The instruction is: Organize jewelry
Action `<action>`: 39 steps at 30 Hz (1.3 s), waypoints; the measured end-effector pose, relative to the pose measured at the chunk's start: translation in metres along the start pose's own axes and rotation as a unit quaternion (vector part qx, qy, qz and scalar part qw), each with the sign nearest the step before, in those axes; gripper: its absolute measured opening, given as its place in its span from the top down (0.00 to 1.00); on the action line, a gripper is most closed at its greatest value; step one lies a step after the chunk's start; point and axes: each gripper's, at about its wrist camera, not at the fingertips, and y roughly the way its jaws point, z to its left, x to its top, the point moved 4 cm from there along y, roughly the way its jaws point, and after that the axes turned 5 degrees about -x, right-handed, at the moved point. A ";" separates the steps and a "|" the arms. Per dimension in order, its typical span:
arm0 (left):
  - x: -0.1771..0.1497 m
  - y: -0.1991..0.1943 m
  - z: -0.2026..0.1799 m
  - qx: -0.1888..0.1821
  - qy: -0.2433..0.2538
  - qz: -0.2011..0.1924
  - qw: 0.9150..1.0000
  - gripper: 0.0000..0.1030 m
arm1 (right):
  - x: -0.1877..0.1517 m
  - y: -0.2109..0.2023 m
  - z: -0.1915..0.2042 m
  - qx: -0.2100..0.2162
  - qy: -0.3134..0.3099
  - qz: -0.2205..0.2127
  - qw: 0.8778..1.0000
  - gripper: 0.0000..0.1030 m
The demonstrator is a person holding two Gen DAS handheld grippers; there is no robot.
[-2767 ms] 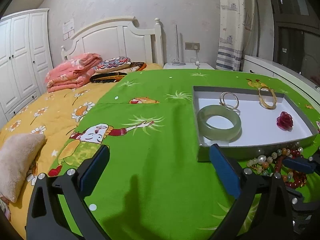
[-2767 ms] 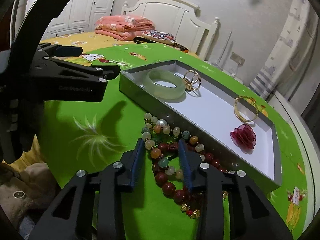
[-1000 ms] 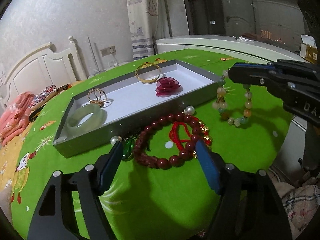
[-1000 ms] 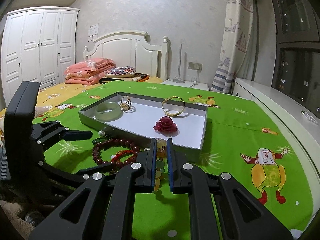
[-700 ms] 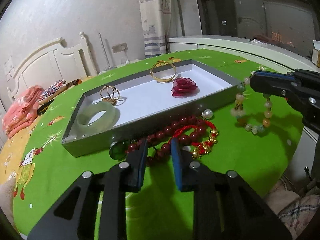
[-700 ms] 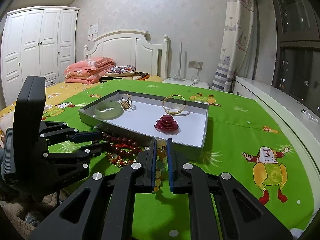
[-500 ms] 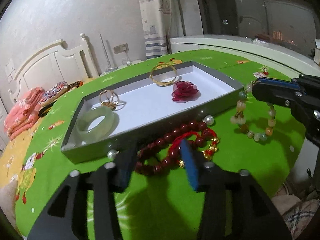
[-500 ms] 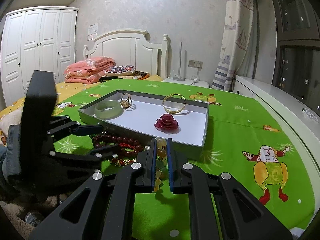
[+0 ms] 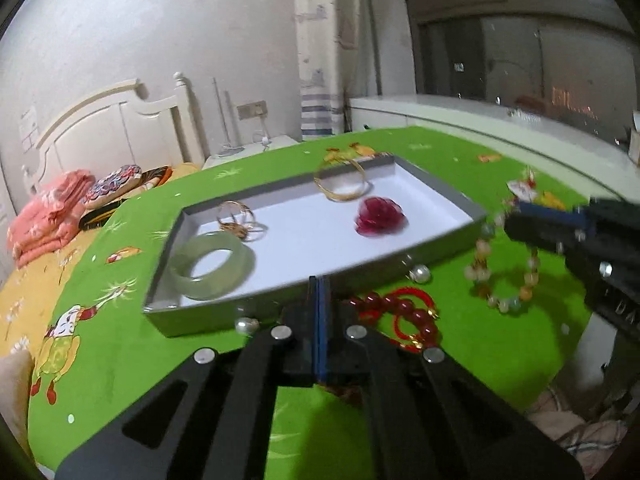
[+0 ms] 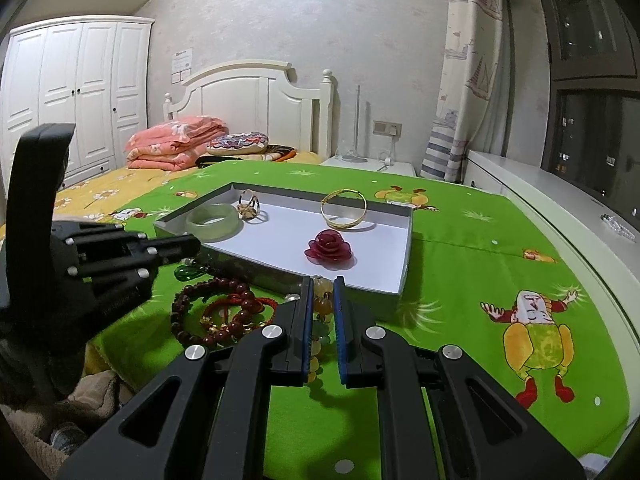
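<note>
The right gripper (image 10: 322, 312) is closed on the pastel bead bracelet (image 9: 502, 270), pinching a few of its beads between the blue pads (image 10: 339, 320), and the rest of the loop hangs free beside the near corner of the grey tray (image 10: 404, 276), above the green bedcover (image 10: 460, 264). This bracelet looks light, and it is a string of hard, smooth, round beads, so I judge it will swing and can slide out of flat pads; taking it across the cord between two beads seems safer than on the crown of one bead. The left gripper (image 9: 320, 308) has its jaws together, with almost no gap, over the pearl strand (image 9: 246, 326) just at the tray's front wall; the picture is blurred there, so I cannot tell if it really holds the thin strand or only closed beside it. The dark red bracelet (image 10: 208, 312) and the red cord bracelet (image 10: 240, 308) lie tangled on the cover just in front of the tray, so lifting one may pull the other. Inside the tray are the jade bangle (image 10: 214, 220), stiff and probably breakable if dropped, the rings (image 10: 248, 208), the gold bangle (image 10: 344, 208) and the red flower (image 10: 329, 249). The left wrist view shows the whole hanging loop of the pastel bracelet, which the right wrist view mostly hides behind its own fingers. The right wrist view shows the green pendant (image 10: 186, 272) under the left gripper, which the left view hides.
</note>
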 end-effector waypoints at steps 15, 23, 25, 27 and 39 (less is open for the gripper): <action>-0.005 0.022 -0.043 -0.064 -0.012 0.085 0.994 0.68 | -0.004 0.002 -0.009 -0.002 0.011 0.003 1.000 0.89; -0.004 0.038 -0.047 -0.042 -0.031 0.113 0.992 0.69 | -0.007 -0.001 -0.018 -0.005 0.024 0.001 1.000 0.89; -0.005 0.038 -0.050 -0.031 -0.023 0.111 0.993 0.72 | -0.007 -0.001 -0.019 -0.005 0.027 0.001 1.000 0.89; -0.005 0.038 -0.052 -0.037 -0.018 0.110 0.993 0.89 | -0.007 -0.002 -0.017 -0.003 0.023 0.000 1.000 0.89; 0.008 -0.020 -0.036 0.007 0.006 0.006 1.000 0.89 | 0.000 -0.019 0.015 0.018 -0.014 -0.027 0.999 0.89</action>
